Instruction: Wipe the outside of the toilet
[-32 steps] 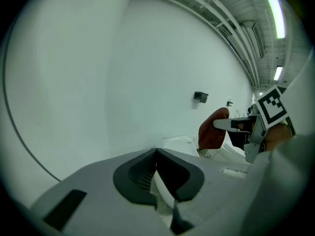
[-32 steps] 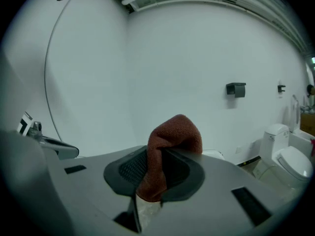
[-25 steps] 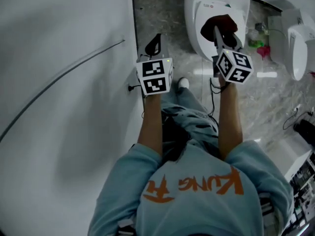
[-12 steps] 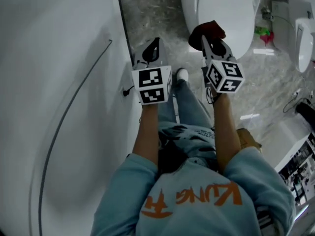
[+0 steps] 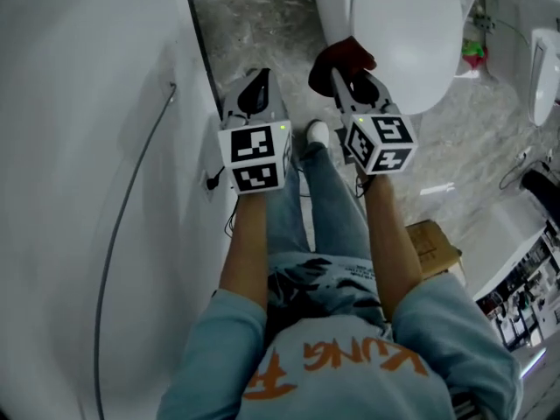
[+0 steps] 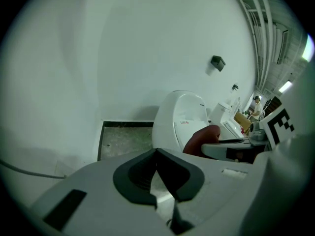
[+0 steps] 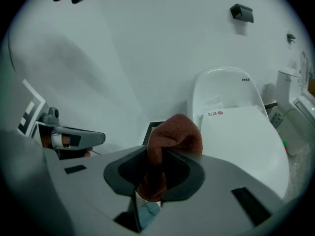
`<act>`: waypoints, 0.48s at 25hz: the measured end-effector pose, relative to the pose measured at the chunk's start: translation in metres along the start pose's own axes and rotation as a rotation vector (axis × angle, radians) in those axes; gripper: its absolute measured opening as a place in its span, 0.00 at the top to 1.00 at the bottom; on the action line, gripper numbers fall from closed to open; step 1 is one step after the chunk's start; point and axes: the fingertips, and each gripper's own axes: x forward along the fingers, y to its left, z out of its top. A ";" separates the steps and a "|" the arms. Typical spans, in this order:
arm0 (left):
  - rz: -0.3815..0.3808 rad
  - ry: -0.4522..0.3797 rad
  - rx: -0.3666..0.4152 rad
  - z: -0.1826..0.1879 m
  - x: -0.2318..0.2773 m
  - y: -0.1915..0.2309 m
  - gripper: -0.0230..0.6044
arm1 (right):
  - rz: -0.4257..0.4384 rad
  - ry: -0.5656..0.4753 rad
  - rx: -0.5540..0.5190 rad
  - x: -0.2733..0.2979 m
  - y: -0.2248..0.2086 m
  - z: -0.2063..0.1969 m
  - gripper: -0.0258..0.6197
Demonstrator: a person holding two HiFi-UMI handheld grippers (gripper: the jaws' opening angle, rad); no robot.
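Note:
The white toilet (image 5: 407, 29) stands with its lid down at the top of the head view. My right gripper (image 5: 343, 79) is shut on a dark red cloth (image 5: 341, 58), which sits against the lid's near-left edge. In the right gripper view the cloth (image 7: 174, 134) bulges up out of the jaws of my right gripper (image 7: 156, 157), with the toilet (image 7: 241, 132) just beyond. My left gripper (image 5: 255, 88) hovers over the floor left of the toilet, beside the wall. In its own view the left gripper (image 6: 157, 153) is shut with nothing in it; the toilet (image 6: 178, 116) and cloth (image 6: 202, 137) lie to its right.
A white wall with a grey cable (image 5: 131, 191) and a plug (image 5: 213, 180) runs along the left. Marble floor (image 5: 254, 24) lies between wall and toilet. My shoe (image 5: 318, 133) is near the toilet's front. A cardboard box (image 5: 431, 243) and a second white fixture (image 5: 544, 68) stand to the right.
The cloth in my right gripper has slid from the middle of the lid toward its near-left edge. Both grippers have drifted left and nearer in the head view.

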 end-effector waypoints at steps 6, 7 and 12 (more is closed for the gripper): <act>-0.015 0.026 -0.048 -0.019 0.036 0.014 0.97 | 0.024 0.018 0.021 0.039 0.000 -0.011 0.85; -0.015 0.028 -0.050 -0.019 0.040 0.017 0.97 | 0.023 0.021 0.028 0.047 -0.001 -0.012 0.85; -0.014 0.049 -0.056 -0.025 0.054 0.036 0.97 | 0.017 0.022 0.068 0.087 -0.002 -0.012 0.85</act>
